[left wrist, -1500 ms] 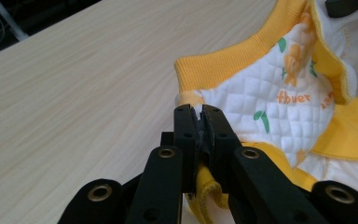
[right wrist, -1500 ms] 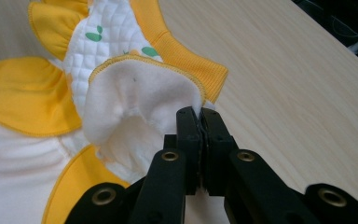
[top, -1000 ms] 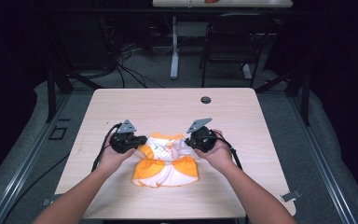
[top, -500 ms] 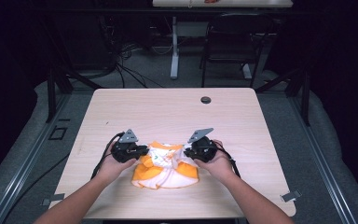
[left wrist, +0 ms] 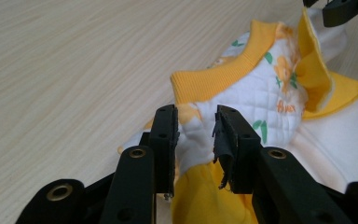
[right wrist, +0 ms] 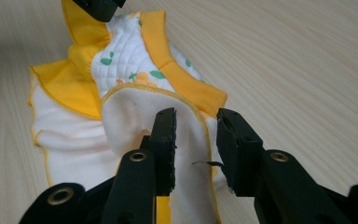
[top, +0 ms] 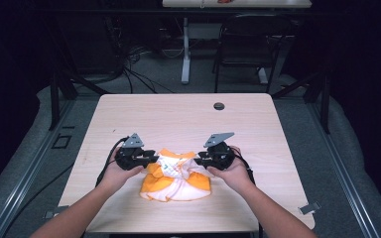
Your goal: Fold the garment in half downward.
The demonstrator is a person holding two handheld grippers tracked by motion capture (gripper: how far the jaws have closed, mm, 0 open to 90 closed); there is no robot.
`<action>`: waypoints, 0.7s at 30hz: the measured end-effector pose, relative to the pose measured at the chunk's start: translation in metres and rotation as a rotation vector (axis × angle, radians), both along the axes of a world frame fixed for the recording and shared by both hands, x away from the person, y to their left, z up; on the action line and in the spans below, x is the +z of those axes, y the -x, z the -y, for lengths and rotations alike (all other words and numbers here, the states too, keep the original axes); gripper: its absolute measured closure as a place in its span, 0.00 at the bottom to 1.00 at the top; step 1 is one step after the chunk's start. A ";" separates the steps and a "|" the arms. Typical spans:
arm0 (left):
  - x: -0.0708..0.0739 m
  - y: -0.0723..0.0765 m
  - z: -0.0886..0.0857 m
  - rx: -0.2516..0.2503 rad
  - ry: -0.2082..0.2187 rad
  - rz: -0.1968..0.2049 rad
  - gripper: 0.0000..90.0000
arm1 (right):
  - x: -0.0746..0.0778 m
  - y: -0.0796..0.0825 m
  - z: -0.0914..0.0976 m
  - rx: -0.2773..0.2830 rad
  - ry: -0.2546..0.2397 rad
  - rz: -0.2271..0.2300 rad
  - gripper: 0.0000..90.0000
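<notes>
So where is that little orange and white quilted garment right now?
In the high view the orange and white quilted garment lies on the near half of the wooden table, between the left gripper and right gripper.

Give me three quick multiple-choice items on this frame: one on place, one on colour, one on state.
1. Where does the garment lie on the table?
A. near the person's edge
B. at the far edge by the round hole
C. hanging off the left side

2. What colour is the garment's ribbed trim?
A. blue
B. yellow-orange
C. black

3. How do the left gripper and the right gripper stand?
A. both away from the cloth
B. one on the cloth, one lifted clear
C. each with cloth between its jaws

Answers: 1 A, the high view shows it between the two hands, near the bottom edge. 2 B, the ribbed band reads yellow-orange in both gripper views. 3 C, each gripper view shows fabric between its jaws.
</notes>
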State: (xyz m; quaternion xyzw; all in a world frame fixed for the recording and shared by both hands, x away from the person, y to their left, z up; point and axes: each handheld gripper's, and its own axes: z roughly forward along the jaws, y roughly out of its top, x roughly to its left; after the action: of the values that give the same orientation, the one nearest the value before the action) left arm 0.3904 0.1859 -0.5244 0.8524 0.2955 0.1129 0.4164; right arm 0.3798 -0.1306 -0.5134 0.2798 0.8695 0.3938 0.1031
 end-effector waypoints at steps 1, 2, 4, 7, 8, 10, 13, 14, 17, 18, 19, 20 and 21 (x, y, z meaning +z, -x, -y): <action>0.003 -0.003 -0.001 0.009 0.008 0.004 0.76 | 0.003 -0.001 0.000 0.000 -0.002 0.008 0.74; 0.003 -0.003 -0.001 0.009 0.008 0.004 0.76 | 0.003 -0.001 0.000 0.000 -0.002 0.008 0.74; 0.005 -0.006 -0.002 0.022 0.010 0.008 0.76 | 0.005 -0.002 0.000 -0.008 -0.004 0.019 0.78; 0.007 -0.014 -0.002 0.049 -0.001 0.010 0.77 | 0.007 -0.009 -0.001 -0.029 0.003 0.031 0.90; 0.006 -0.018 -0.002 0.065 -0.005 0.008 0.78 | 0.006 -0.012 -0.002 -0.037 0.006 0.032 0.94; 0.004 -0.025 -0.002 0.087 -0.001 -0.008 0.82 | 0.003 -0.020 -0.005 -0.044 0.016 0.026 1.00; -0.003 -0.033 -0.001 0.097 -0.005 -0.027 0.95 | -0.006 -0.034 -0.011 -0.054 0.045 0.013 1.00; -0.005 -0.035 -0.001 0.096 -0.004 -0.038 0.95 | -0.006 -0.034 -0.011 -0.054 0.045 0.013 1.00; -0.012 -0.039 0.002 0.080 -0.005 -0.066 1.00 | -0.015 -0.046 -0.011 -0.064 0.047 -0.036 1.00; -0.012 -0.039 0.002 0.080 -0.005 -0.066 1.00 | -0.015 -0.046 -0.011 -0.064 0.047 -0.036 1.00; -0.013 -0.039 0.003 0.070 -0.007 -0.076 1.00 | -0.018 -0.048 -0.011 -0.072 0.046 -0.050 1.00; -0.014 -0.039 0.004 0.060 -0.015 -0.079 1.00 | -0.020 -0.050 -0.011 -0.065 0.051 -0.066 1.00; -0.016 -0.038 0.006 0.054 -0.017 -0.085 1.00 | -0.024 -0.052 -0.011 -0.058 0.057 -0.089 1.00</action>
State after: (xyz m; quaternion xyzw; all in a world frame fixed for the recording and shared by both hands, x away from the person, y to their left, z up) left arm 0.4284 0.1798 -0.5406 0.8516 0.3348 0.0901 0.3931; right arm 0.4313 -0.1192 -0.5374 0.3190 0.8756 0.3529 0.0837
